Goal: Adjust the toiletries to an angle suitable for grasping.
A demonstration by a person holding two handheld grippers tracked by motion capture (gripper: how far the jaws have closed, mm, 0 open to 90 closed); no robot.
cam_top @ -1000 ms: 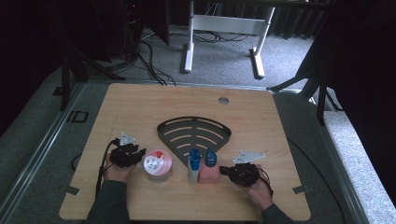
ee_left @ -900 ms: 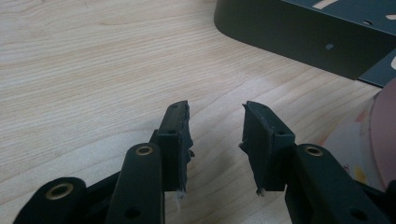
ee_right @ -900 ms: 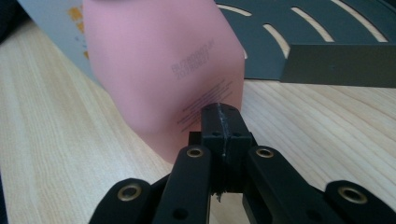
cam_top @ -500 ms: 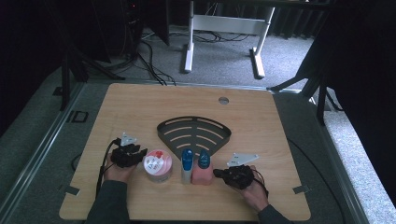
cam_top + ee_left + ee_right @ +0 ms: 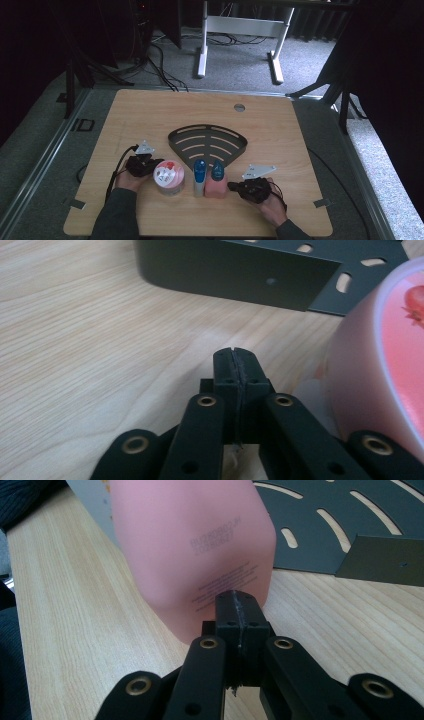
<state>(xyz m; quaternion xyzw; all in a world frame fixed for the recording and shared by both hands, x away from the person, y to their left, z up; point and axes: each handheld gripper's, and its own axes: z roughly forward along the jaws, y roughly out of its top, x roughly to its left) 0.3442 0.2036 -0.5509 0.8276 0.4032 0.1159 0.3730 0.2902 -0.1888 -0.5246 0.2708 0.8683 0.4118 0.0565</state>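
Observation:
A pink bottle (image 5: 217, 184) with a blue cap stands upright at the table's front middle. A grey bottle (image 5: 199, 179) with a blue cap stands against its left side. My right gripper (image 5: 233, 186) is shut, and its tips press the pink bottle's right side. In the right gripper view the shut tips (image 5: 235, 603) sit on the pink bottle (image 5: 195, 545). A pink tub (image 5: 169, 176) with a printed lid stands left of the bottles. My left gripper (image 5: 149, 167) is shut and empty beside the tub. In the left gripper view its tips (image 5: 234, 358) lie just left of the tub (image 5: 365, 380).
A black fan-shaped slotted rack (image 5: 207, 144) lies flat behind the bottles and appears as rack (image 5: 235, 270) and rack (image 5: 345, 525) in the gripper views. The wooden table (image 5: 150, 110) has a round cable hole (image 5: 239, 107) at the back. A sleeve (image 5: 25, 495) lies beyond the bottle.
My right gripper has moved left, and the pink and grey bottles have slid left with it toward the tub. The left gripper and the tub have stayed put.

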